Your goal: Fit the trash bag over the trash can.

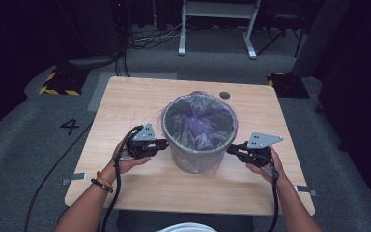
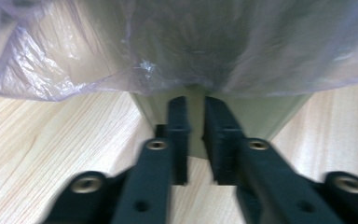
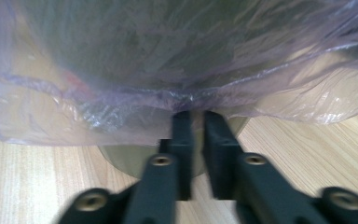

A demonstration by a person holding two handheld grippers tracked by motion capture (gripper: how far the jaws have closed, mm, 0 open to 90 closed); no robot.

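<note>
The left tool [image 1: 162, 143] sits at about 9 o'clock of the bin [image 1: 199, 133], its jaws drawn narrow with only a slim gap between them. In the left gripper view the tips of this tool [image 2: 195, 103] reach the hem of the bag [image 2: 51, 70] where it hangs over the bin's side [image 2: 242, 114]; whether they pinch the film I cannot tell. The right tool [image 1: 233, 149] sits at about 3 o'clock of the bin, jaws equally narrow. In the right gripper view its tips [image 3: 193, 115] meet the lower edge of the bag [image 3: 121, 112], with the bin's base [image 3: 121, 161] just beyond; a pinch on the film cannot be made out there either. The bin stands upright near the middle of the wooden surface [image 1: 125, 101], lined with the thin purple bag whose edge folds over the rim and drapes down the outside. A hand [image 1: 128, 162] holds each tool from 6 o'clock.
</note>
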